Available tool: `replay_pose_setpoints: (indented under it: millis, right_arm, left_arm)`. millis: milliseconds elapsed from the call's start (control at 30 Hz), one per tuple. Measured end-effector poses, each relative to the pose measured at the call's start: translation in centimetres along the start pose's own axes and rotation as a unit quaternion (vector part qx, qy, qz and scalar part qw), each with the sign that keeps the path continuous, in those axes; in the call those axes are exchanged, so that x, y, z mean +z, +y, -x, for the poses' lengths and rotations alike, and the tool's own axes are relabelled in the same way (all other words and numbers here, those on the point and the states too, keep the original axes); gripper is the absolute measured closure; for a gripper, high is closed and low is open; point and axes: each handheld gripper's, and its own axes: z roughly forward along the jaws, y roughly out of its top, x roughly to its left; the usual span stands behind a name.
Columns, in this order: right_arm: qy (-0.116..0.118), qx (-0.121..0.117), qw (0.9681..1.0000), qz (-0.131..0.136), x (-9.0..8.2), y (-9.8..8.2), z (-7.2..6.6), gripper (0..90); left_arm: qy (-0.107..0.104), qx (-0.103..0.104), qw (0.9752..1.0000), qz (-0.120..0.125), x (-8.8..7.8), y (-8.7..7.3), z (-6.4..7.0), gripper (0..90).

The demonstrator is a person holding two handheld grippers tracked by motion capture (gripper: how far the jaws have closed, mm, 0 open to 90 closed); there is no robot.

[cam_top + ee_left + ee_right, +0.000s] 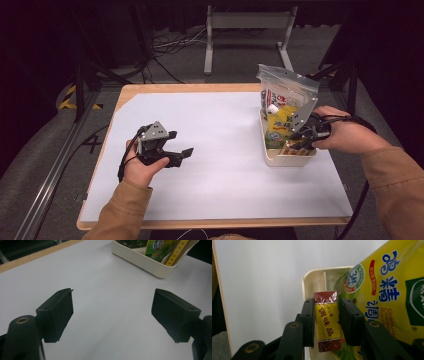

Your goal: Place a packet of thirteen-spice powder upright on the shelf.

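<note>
Dark floor with cables and a grey metal frame surrounds the desk point(220, 165), a white-topped board with a wooden rim. From the high view, the left gripper point(181, 143) is held in the person's left hand point(142, 167) over the left part of the desk, near its front edge, jaws spread wide with nothing between them. A cream bin point(287, 159) stands by the right edge, holding a clear bag point(286, 87), a yellow pouch point(281, 122) and a small box. The right gripper point(299, 141), held in the right hand point(347, 135), reaches into the bin's near end.

Along the left gripper view, the two black jaws stand far apart above bare white desk, with the bin point(140, 261) at the top right.

Along the right gripper view, the jaws sit on either side of a red and yellow box point(327, 322) standing in the bin's corner point(312, 280). One jaw presses the box's side, the other looks just at its opposite side. The yellow pouch point(387, 290) leans just beside it.
</note>
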Motion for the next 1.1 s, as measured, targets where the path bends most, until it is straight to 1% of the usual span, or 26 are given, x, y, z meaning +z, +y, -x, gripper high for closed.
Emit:
replay_pose_setpoints:
  millis: [67, 167, 267, 333, 433, 467, 500, 533, 567, 633, 667, 700, 767, 833, 867, 933, 967, 1033, 1067, 1100]
  right_arm:
    - [-0.001, 0.002, 1.0, 0.001, 0.0, -0.1, 0.0, 64.2]
    - [-0.001, 0.003, 1.0, 0.007, 0.2, -0.2, -0.1, 60.1]
    - [-0.004, 0.008, 0.9998, 0.015, 0.2, -0.3, -0.1, 51.9]
    - [-0.011, 0.022, 0.9993, 0.03, 0.1, -0.2, -0.2, 48.6]
    - [-0.019, 0.036, 0.9974, 0.06, -0.5, -0.2, -0.5, 45.0]
    - [-0.028, 0.037, 0.9964, 0.07, -0.7, -0.1, -0.8, 44.6]
    - [-0.029, 0.033, 0.9955, 0.084, -0.8, 0.0, -1.0, 44.2]
    - [-0.029, 0.033, 0.9955, 0.084, -0.8, 0.0, -1.0, 44.2]
    - [-0.038, 0.047, 0.9914, 0.116, -1.2, 0.2, -1.5, 43.7]
    - [-0.05, 0.05, 0.9878, 0.138, -1.4, 0.4, -1.9, 42.7]
    - [-0.05, 0.05, 0.9878, 0.138, -1.4, 0.4, -1.9, 42.7]
    - [-0.053, 0.057, 0.9855, 0.151, -1.6, 0.5, -2.1, 42.6]
    - [-0.067, 0.072, 0.9789, 0.179, -1.7, 0.7, -2.4, 39.4]
    - [-0.075, 0.092, 0.973, 0.198, -1.8, 0.9, -2.7, 37.6]
    - [-0.08, 0.102, 0.9694, 0.208, -1.9, 1.0, -2.9, 36.2]
    - [-0.089, 0.111, 0.9645, 0.223, -1.9, 1.1, -3.3, 34.1]
    - [-0.091, 0.116, 0.9619, 0.23, -1.9, 1.1, -3.6, 33.7]
    - [-0.1, 0.13, 0.9552, 0.246, -1.9, 1.0, -4.1, 31.6]
    - [-0.103, 0.132, 0.9535, 0.251, -1.9, 1.0, -4.3, 31.2]
    - [-0.106, 0.139, 0.9499, 0.259, -1.9, 0.9, -4.6, 30.6]
  left_arm:
    - [0.0, -0.001, 1.0, -0.001, 0.0, 0.0, 0.0, 18.4]
    - [-0.001, -0.002, 1.0, 0.0, 0.0, 0.0, 0.0, 18.3]
    - [-0.001, -0.002, 1.0, 0.001, 0.0, 0.0, 0.0, 18.0]
    - [-0.003, -0.001, 1.0, 0.003, -0.2, 0.1, 0.0, 17.8]
    - [0.0, 0.004, 1.0, 0.005, -0.6, 0.0, 0.2, 17.3]
    - [0.002, 0.004, 1.0, 0.009, -0.8, -0.1, 0.2, 17.3]
    - [0.002, 0.004, 1.0, 0.009, -0.8, -0.1, 0.2, 17.3]
    - [0.003, 0.005, 0.9999, 0.012, -1.2, -0.1, 0.3, 17.3]
    - [0.007, 0.005, 0.9998, 0.018, -1.7, -0.3, 0.4, 17.2]
    - [0.01, 0.005, 0.9997, 0.022, -2.2, -0.5, 0.5, 17.2]
    - [0.01, 0.005, 0.9997, 0.022, -2.2, -0.5, 0.5, 17.2]
    - [0.011, 0.005, 0.9997, 0.022, -2.5, -0.6, 0.5, 17.2]
    - [0.015, 0.007, 0.9996, 0.023, -3.1, -1.0, 0.5, 17.2]
    - [0.017, 0.004, 0.9995, 0.024, -3.6, -1.3, 0.5, 17.1]
    - [0.02, 0.002, 0.9995, 0.024, -3.9, -1.6, 0.5, 17.1]
    - [0.025, 0.004, 0.9994, 0.025, -4.4, -2.0, 0.4, 17.0]
    - [0.027, 0.001, 0.9993, 0.026, -4.7, -2.2, 0.4, 17.0]
    - [0.032, -0.001, 0.9992, 0.026, -5.2, -2.6, 0.3, 17.0]
    - [0.033, -0.002, 0.9991, 0.026, -5.5, -2.8, 0.2, 17.0]
    - [0.035, -0.002, 0.999, 0.027, -5.7, -3.0, 0.2, 17.0]
